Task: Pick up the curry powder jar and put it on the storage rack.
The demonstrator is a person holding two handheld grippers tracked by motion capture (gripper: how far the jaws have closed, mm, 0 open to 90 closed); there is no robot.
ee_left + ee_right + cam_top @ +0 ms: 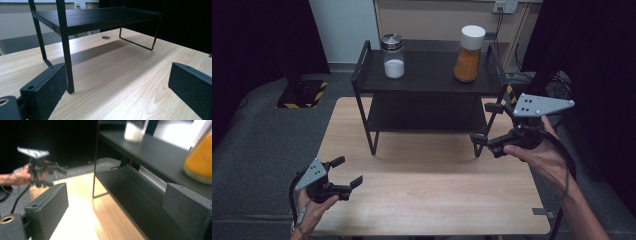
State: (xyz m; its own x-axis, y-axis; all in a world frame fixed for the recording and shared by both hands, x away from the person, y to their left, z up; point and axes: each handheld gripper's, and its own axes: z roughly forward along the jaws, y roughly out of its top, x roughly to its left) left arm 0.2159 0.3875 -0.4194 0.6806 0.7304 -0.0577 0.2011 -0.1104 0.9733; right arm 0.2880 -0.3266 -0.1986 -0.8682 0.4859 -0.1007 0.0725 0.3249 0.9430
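High view: a light wooden bench (pixel 432 200) carries a black two-tier metal shelf rack (pixel 362 70) set toward its far edge. On the rack's top shelf stand two containers, well apart: a glass jar of white powder (pixel 393 56) with a silver lid at the left, and an orange-filled bottle (pixel 469 54) with a white cap at the right; both are upright. The lower shelf (pixel 427 114) appears bare. The left gripper (pixel 346 172), held in the person's left hand (pixel 312 210) near the bench's front left corner, has its jaws spread with nothing between them; it sits low over the bench, well apart from the rack. The right gripper (pixel 486 123), held in the right hand (pixel 537 152), is raised beside the rack's right front leg, its jaws likewise spread and empty, one near the top shelf's edge and one lower. Left gripper view: the spread jaws frame bare bench (pixel 120 75), the rack's front leg (pixel 65 47) and the underside of a shelf. Right gripper view (somewhat blurred): the spread jaws frame the rack's end; the orange-filled bottle (pixel 200 157) stands on the top shelf at right, the jar of white powder (pixel 133 131) farther along, and the left gripper (pixel 56 176) shows in the distance over the bench.
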